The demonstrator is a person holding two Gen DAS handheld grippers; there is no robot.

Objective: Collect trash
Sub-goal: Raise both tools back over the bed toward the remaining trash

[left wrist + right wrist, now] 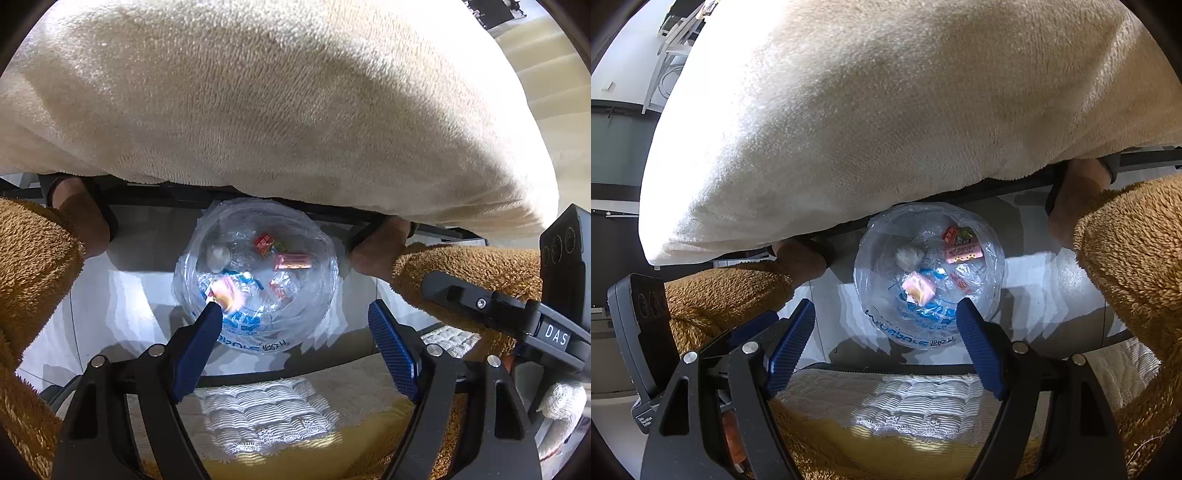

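Observation:
A clear plastic trash bag with blue print stands open on the pale floor, holding several pieces of trash: a red wrapper, a pink packet, a crumpled white ball and a pink wrapper. The bag also shows in the right wrist view. My left gripper is open and empty above the bag's near side. My right gripper is open and empty, the bag just beyond its right finger.
A cream fleece blanket hangs over a dark frame and fills the upper view. The person's legs in brown fleece flank the bag. A white quilted cushion lies below the grippers. The right gripper's body is at right.

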